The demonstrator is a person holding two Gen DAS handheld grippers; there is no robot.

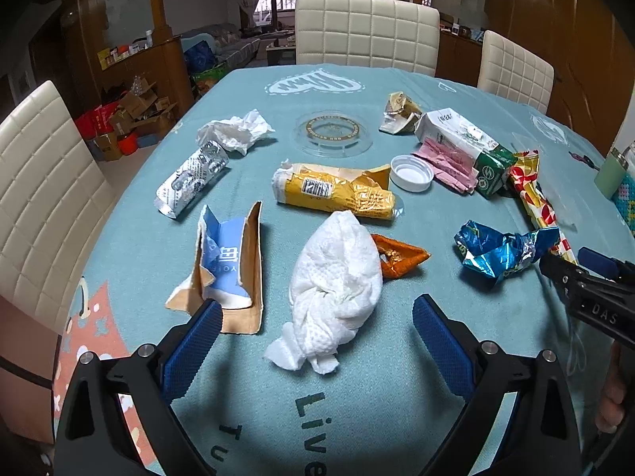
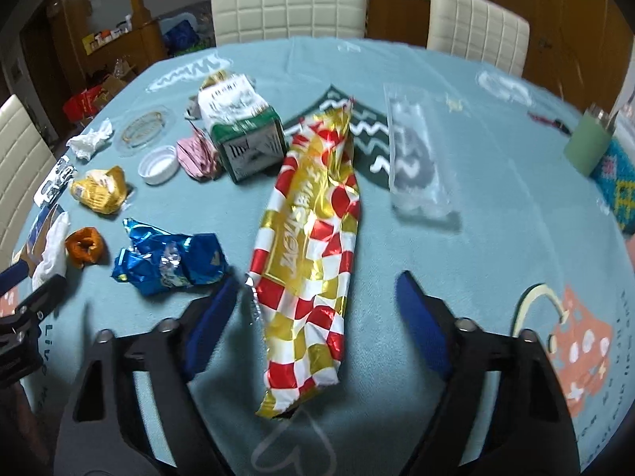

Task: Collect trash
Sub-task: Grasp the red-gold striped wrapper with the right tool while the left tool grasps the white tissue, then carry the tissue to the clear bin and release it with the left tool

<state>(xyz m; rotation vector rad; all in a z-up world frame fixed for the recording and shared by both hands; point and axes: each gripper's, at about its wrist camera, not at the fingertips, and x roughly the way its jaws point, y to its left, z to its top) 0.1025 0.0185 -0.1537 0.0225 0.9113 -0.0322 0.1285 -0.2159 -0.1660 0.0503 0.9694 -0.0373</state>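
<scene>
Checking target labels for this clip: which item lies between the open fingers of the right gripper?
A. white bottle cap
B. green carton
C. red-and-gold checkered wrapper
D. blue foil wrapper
C: in the right wrist view the checkered wrapper lies lengthwise between the fingers of the right gripper, untouched; the blue wrapper lies outside them.

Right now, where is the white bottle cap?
In the left wrist view the white cap lies open side up on the tablecloth, right of centre, between the yellow wrapper and the pink paper.
</scene>
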